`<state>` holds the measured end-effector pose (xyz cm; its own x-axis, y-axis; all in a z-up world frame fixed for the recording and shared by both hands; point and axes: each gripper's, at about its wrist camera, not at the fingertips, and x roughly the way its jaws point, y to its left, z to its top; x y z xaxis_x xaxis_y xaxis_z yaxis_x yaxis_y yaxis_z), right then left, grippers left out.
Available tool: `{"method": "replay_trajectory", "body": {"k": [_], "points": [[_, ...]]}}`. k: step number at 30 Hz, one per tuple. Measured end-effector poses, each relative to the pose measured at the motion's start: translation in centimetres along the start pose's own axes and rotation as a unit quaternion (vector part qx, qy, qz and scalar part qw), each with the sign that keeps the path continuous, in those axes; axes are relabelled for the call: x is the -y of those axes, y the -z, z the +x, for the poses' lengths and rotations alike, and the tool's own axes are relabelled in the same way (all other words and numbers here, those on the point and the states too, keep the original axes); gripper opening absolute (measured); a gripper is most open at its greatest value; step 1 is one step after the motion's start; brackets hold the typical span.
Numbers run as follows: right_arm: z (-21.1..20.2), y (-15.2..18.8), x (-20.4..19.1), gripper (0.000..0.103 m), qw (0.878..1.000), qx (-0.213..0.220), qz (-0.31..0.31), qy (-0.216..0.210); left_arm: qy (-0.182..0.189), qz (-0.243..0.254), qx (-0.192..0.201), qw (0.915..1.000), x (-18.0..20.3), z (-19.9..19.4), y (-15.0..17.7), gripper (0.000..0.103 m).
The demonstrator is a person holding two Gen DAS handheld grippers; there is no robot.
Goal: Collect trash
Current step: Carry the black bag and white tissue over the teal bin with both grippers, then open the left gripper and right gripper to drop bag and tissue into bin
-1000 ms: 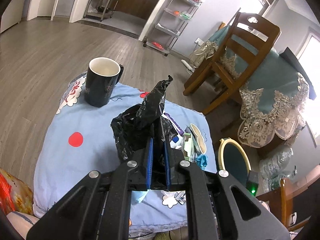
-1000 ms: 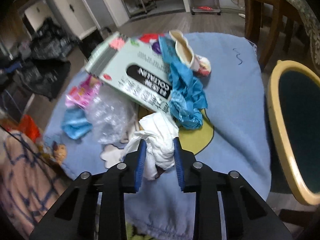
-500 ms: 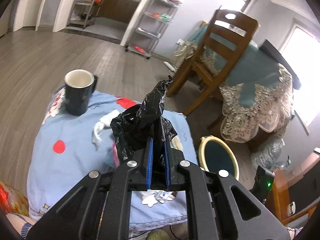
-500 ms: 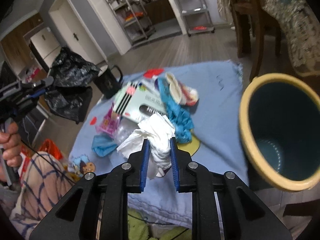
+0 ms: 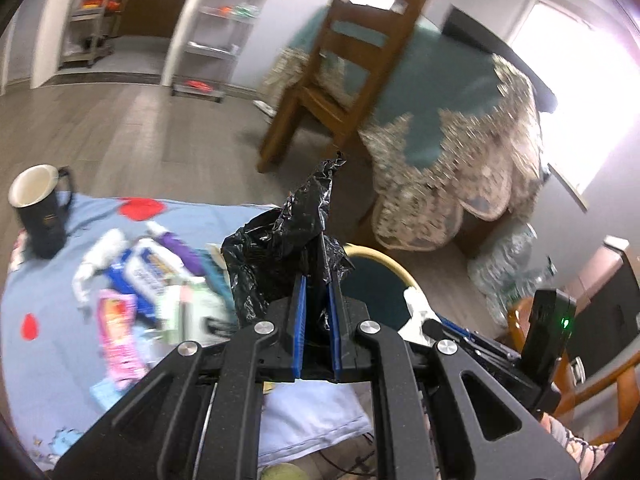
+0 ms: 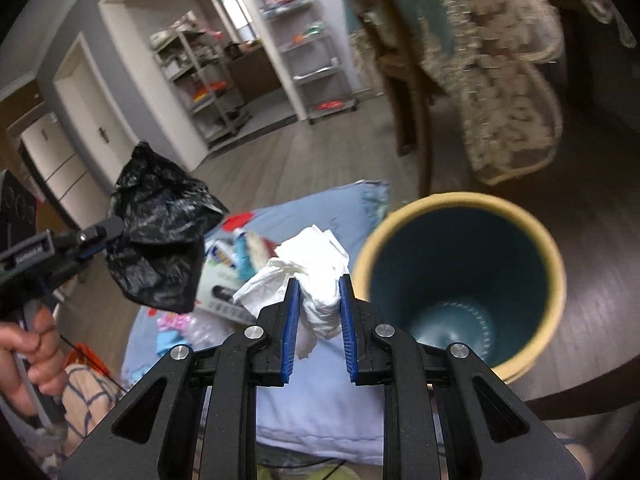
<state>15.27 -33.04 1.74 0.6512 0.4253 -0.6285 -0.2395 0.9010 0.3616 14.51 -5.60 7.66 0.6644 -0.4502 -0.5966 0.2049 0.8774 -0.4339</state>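
Observation:
My left gripper [image 5: 317,284] is shut on a crumpled black plastic bag [image 5: 280,252], held in the air above the blue cloth; the bag also shows in the right wrist view [image 6: 160,236]. My right gripper [image 6: 319,284] is shut on a wad of white tissue [image 6: 316,268], held above the cloth's edge just left of the bin. The bin [image 6: 460,276] has a yellow rim and a dark teal inside, and looks empty. Its rim [image 5: 384,256] shows behind the bag in the left wrist view. Several wrappers and packets [image 5: 152,280] lie on the cloth.
A black mug [image 5: 40,208] stands at the cloth's far left corner. The blue cloth [image 5: 60,320] covers a low table. A wooden chair [image 5: 340,68] and a lace-draped table [image 5: 452,128] stand beyond the bin. Wire shelves [image 5: 216,28] line the far wall.
Both grippers have swung right toward the bin. The tissue has been lifted off the pile and now hangs close to the bin's rim. The bag stays gripped.

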Motion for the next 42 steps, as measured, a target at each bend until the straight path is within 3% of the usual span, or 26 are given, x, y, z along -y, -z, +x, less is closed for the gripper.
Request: {"method": "replay_trajectory", "body": {"k": [8, 14, 26, 28, 32, 42], "points": [[-1.7, -0.8, 5.5, 0.021, 0.998, -0.001, 0.038, 0.050, 0.033, 0.046, -0.041, 0.9976, 6.2, 7.3, -0.2, 0.010], [-1.6, -0.5, 9.3, 0.021, 0.994, -0.006, 0.086, 0.070, 0.027, 0.069, -0.076, 0.9944, 9.1, 12.9, 0.6, 0.010], [0.2, 0.1, 11.9, 0.021, 0.988, -0.031, 0.134, 0.072, 0.015, 0.063, -0.165, 0.9842, 8.2, 22.6, 2.7, 0.013], [0.6, 0.0, 12.3, 0.021, 0.987, -0.033, 0.137, 0.072, 0.015, 0.064, -0.169, 0.9834, 8.0, 22.8, 2.8, 0.020], [1.0, 0.0, 12.4, 0.021, 0.987, -0.037, 0.141, 0.073, 0.010, 0.071, -0.159, 0.9847, 7.3, 21.8, 2.8, 0.050], [3.2, -1.0, 10.9, 0.024, 0.988, -0.051, 0.112, 0.095, -0.005, 0.076, -0.106, 0.9915, 5.0, 15.6, 1.7, 0.061]]}}
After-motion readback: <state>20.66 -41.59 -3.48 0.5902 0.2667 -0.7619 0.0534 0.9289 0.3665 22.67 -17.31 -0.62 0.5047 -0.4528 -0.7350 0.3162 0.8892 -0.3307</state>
